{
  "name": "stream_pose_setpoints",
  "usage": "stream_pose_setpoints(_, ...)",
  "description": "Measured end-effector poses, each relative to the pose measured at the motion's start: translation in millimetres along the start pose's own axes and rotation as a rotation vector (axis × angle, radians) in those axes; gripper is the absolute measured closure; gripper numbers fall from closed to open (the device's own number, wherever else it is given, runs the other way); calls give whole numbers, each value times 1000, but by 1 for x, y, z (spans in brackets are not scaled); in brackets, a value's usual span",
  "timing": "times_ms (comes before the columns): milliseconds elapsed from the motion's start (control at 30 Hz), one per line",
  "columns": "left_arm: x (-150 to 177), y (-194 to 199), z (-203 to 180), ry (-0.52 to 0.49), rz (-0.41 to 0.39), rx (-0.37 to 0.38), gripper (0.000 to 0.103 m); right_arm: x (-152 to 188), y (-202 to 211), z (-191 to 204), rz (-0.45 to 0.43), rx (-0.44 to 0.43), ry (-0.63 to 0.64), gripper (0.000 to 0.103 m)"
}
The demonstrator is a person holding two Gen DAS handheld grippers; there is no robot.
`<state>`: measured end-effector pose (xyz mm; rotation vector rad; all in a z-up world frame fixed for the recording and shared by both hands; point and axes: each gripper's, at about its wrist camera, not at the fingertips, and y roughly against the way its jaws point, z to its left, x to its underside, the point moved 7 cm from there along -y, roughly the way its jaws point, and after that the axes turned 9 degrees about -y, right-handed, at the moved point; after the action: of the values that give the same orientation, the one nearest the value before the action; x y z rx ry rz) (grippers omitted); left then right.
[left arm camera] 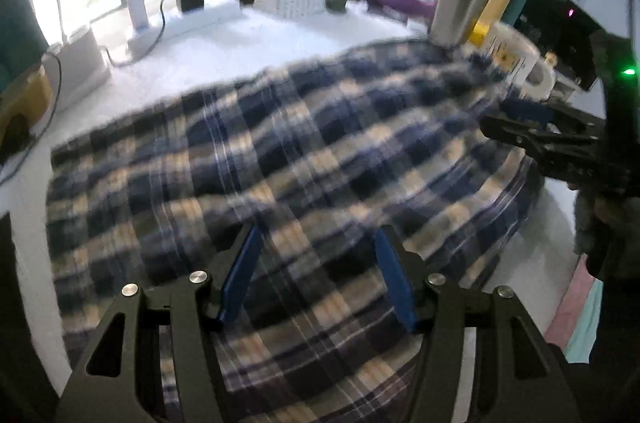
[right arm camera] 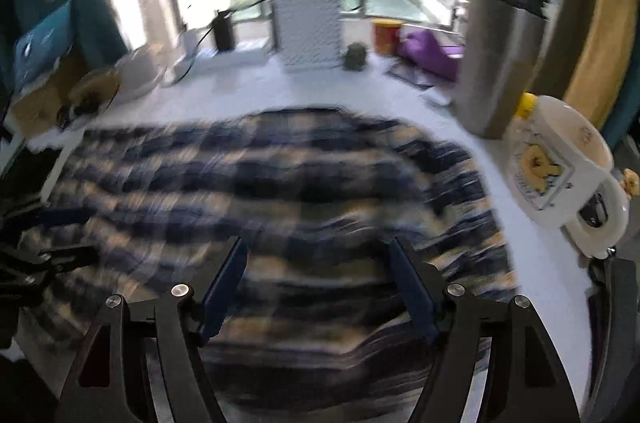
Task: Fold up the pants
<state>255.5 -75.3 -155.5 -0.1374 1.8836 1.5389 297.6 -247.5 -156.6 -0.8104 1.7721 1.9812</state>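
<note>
pants (left arm camera: 280,151) spread on the desk (left arm camera: 248,35), right under and ahead of both sets of fingers | left gripper (left arm camera: 316,275) wide open, empty | right gripper (right arm camera: 320,287) same | looks partly folded, more to go

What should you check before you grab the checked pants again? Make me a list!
1. Left tool open: ok, its fingers stand apart with nothing between them.
2. Right tool open: ok, also empty.
3. Pants lying on the table: ok, spread across it.
4. Pants smooth: not ok, the cloth ripples.
5. Mug and steel cup away from the pants: not ok, both stand right at the cloth's edge.
6. Which edge to grab: cannot tell, the pictures are blurry.
</note>
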Motion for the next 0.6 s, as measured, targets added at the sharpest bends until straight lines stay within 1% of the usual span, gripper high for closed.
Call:
stream_pose_setpoints(33, 3, -4, 0, 3, 10, -1, 43, 6, -4, 6, 22, 6, 23, 28)
stream_pose_setpoints(100, 9, -9, -3, -5, 25, -14, 43, 19, -14, 10, 61, 46, 64, 28)
stream_pose_setpoints(133, 11, -8, -5, -19, 14, -26, 43, 24, -17, 11, 61, 64, 84, 28)
stream_pose_setpoints(233, 15, -7, -7, -42, 24, -51, 43, 25, -12, 9, 57, 77, 93, 28)
stream_pose_setpoints(300, 19, -4, -1, -26, 31, -58, 43, 28, -8, 8, 54, 88, 106, 28)
stream_pose_setpoints(400, 29, 3, 6, -6, 34, -80, 42, 32, -2, 4, 52, 88, 92, 28)
stream_pose_setpoints(600, 51, 21, 30, 60, 43, -146, 42, 34, 7, -9, 54, 121, 90, 28)
